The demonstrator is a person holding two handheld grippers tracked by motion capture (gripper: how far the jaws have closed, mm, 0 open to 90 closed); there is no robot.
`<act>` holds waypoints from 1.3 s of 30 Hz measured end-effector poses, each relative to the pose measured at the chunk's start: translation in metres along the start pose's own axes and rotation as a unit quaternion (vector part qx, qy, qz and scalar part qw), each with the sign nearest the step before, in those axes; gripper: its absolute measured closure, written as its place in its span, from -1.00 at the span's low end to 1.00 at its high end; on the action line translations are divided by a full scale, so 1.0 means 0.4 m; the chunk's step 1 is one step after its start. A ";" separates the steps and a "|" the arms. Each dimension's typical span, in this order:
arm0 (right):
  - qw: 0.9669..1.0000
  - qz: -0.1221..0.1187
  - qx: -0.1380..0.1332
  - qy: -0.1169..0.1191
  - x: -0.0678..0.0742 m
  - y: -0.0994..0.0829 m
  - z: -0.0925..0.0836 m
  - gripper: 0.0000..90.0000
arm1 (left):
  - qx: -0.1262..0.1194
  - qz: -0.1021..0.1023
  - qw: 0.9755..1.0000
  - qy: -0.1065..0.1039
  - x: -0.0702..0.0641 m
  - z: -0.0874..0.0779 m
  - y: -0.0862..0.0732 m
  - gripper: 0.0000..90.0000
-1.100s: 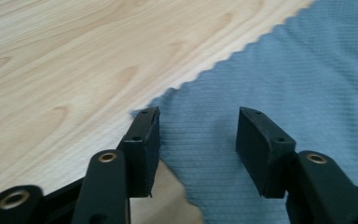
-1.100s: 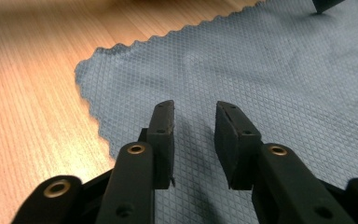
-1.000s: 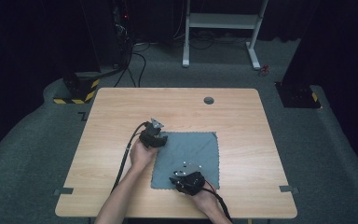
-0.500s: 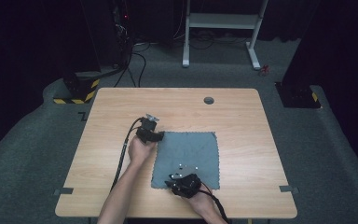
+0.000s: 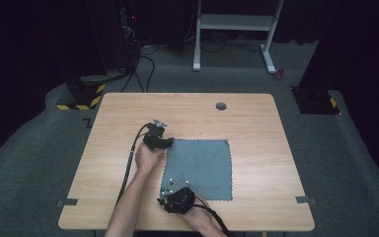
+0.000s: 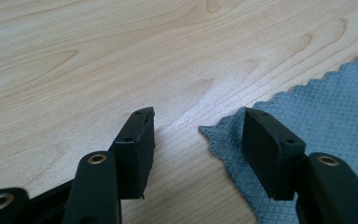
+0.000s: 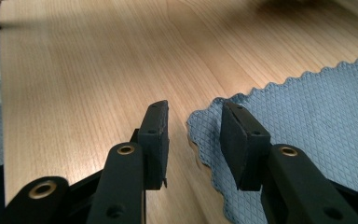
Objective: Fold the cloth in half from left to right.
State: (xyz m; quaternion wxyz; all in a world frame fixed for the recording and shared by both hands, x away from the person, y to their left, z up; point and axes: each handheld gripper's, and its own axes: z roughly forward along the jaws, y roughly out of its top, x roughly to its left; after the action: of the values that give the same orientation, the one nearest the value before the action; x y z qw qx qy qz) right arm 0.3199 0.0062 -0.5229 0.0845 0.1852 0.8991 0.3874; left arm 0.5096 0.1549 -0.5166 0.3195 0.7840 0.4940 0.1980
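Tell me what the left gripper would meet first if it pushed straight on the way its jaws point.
Probably the corner of the grey cloth: the left gripper has opened its jaws, one over bare table, one over the cloth's edge. Past that corner, wood; depth is hard to judge.

- right gripper (image 5: pixel 170 190) slid left along the near edge to the grey cloth (image 5: pixel 200 168) near-left corner
- both sets of jaws have just been opening; a cloth corner lies between each, unpinched
- left gripper (image 5: pixel 170 143) barely shifted
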 end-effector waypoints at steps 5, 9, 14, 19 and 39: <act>1.000 -0.007 0.006 -0.016 0.007 0.005 0.003 0.51 | 0.005 0.011 1.000 -0.011 -0.004 0.001 0.007 0.19; 1.000 -0.005 0.006 -0.026 0.005 0.005 0.002 0.66 | 0.007 0.015 1.000 -0.014 -0.010 -0.001 0.008 0.34; 0.999 -0.004 -0.003 -0.036 0.003 -0.005 -0.001 0.90 | 0.017 0.018 0.999 -0.021 -0.022 0.000 0.017 0.63; 0.999 -0.003 -0.008 -0.040 0.001 -0.008 -0.001 0.98 | 0.024 0.014 0.999 -0.034 -0.019 0.000 0.022 0.83; 0.999 -0.010 -0.017 -0.036 0.004 0.007 -0.040 1.00 | 0.018 -0.008 0.997 -0.068 0.016 -0.024 0.024 0.98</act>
State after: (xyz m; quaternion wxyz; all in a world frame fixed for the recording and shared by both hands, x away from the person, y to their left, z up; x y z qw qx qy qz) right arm 0.3144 -0.0020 -0.5097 0.1236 0.1884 0.8905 0.3952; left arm 0.5127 0.1607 -0.5030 0.3400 0.7971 0.4810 0.1328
